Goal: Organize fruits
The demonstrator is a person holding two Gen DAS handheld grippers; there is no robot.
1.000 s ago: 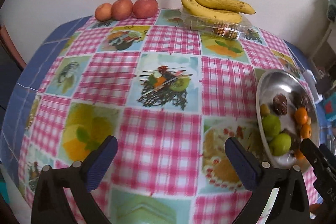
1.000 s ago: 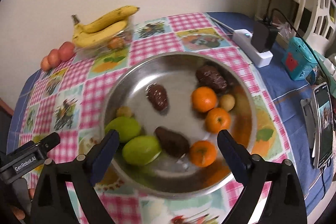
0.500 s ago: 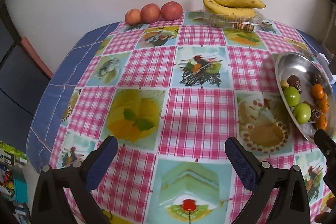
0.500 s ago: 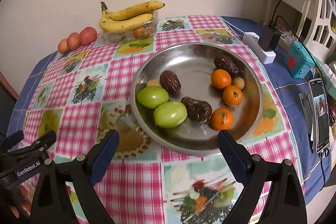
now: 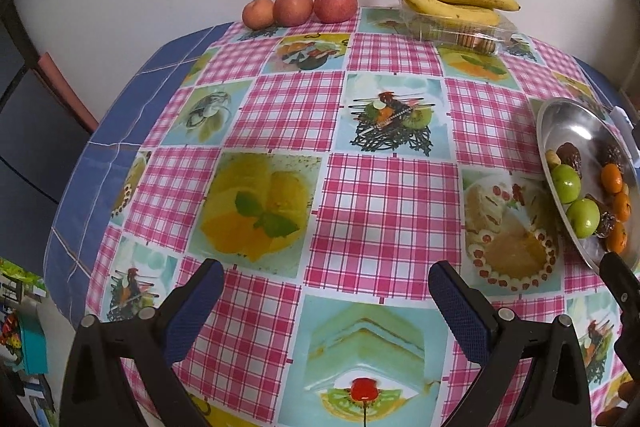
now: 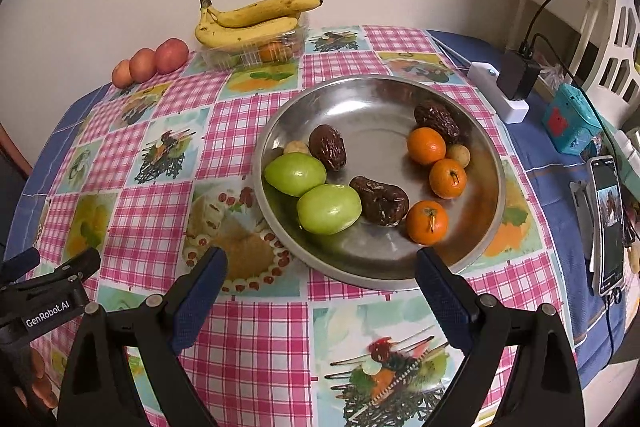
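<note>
A steel plate (image 6: 372, 95) on the checked tablecloth holds two green fruits (image 6: 328, 209), three small oranges (image 6: 426, 146), three dark wrinkled fruits (image 6: 327, 147) and two small pale round ones. My right gripper (image 6: 322, 277) hovers open just short of the plate's near rim, nothing between its fingers. My left gripper (image 5: 326, 291) is open over the tablecloth, left of the plate (image 5: 568, 119). Bananas (image 5: 452, 1) lie on a clear plastic box (image 5: 468, 35) at the far edge. Three reddish fruits (image 5: 298, 7) line up to their left.
Right of the plate, on the blue cloth, sit a white power strip (image 6: 498, 91) with a black plug, a teal box (image 6: 570, 121) and a phone (image 6: 608, 223). A white chair (image 6: 600, 7) stands beyond. The left gripper's body (image 6: 44, 301) and a hand show at lower left.
Both grippers have pulled back and risen: the plate and the far fruit look smaller and more of the table's near side shows. Both stay open and empty.
</note>
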